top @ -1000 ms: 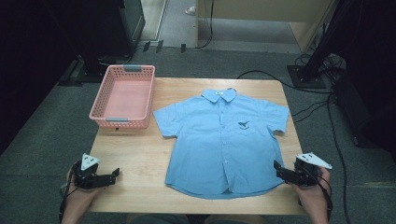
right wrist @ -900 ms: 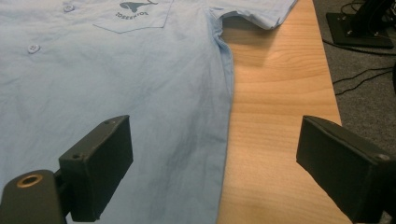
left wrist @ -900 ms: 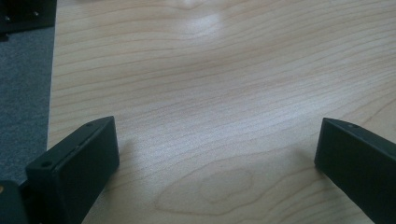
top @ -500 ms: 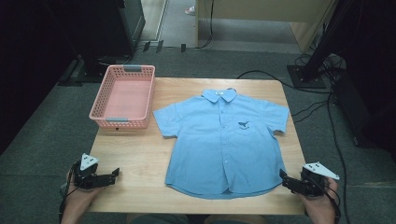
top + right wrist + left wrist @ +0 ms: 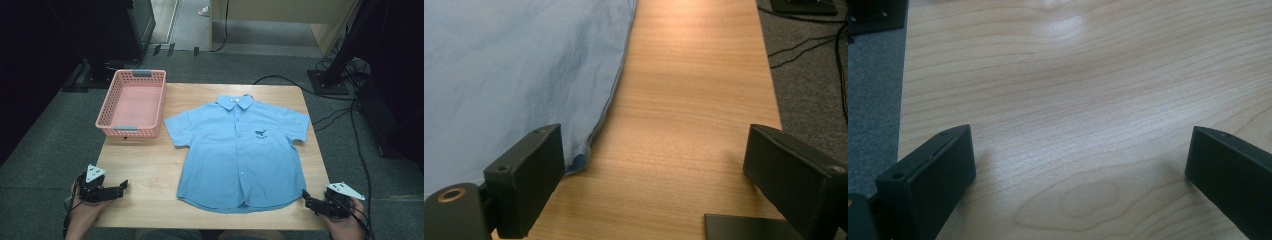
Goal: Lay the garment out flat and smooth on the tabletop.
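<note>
While the blue shirt (image 5: 239, 152) lies flat, buttoned, mid-table beside the pink basket (image 5: 132, 103), the right gripper (image 5: 311, 202) has been drawn back off the hem corner. Left gripper (image 5: 1078, 165): jaws spread over bare wood. Right gripper view: jaws spread, hem (image 5: 589, 145) unpinched; grasping is judged pending.

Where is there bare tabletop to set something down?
Bare wood lies between the pink basket, the blue shirt and the left gripper. A narrower strip runs along the shirt's right edge toward the right gripper. The shirt crowds the table's middle.
</note>
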{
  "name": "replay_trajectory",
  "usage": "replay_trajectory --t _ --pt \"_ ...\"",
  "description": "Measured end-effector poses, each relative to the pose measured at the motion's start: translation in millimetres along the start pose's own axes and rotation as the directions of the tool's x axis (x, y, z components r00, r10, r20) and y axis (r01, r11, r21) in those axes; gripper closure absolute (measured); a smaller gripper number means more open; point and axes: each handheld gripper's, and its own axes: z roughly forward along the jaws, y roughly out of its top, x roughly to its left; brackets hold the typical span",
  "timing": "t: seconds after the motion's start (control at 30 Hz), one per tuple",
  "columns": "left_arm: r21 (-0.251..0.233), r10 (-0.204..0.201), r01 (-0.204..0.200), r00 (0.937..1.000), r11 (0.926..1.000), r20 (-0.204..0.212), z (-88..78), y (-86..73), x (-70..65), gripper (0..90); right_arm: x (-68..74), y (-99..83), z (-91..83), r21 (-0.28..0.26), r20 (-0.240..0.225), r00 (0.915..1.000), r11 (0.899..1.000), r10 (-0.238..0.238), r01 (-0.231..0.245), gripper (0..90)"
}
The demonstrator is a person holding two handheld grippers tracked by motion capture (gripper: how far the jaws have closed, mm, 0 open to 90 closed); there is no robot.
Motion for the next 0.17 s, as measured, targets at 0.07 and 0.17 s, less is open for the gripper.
replay_trajectory --t 0.07,0.17 --pt "0.0 -0.001 0.001 1.0 1.0 0.001 0.0 0.0 0.1 0.0 0.9 -1.0 1.7 0.002 0.002 1.0 1.0 -0.005 0.005 9.0" --pt "-0.001 -0.001 0.001 1.0 1.0 0.001 0.0 0.0 0.2 0.0 1.8 -0.7 2.1 0.004 0.004 0.9999 1.0 -0.013 0.013 9.0"
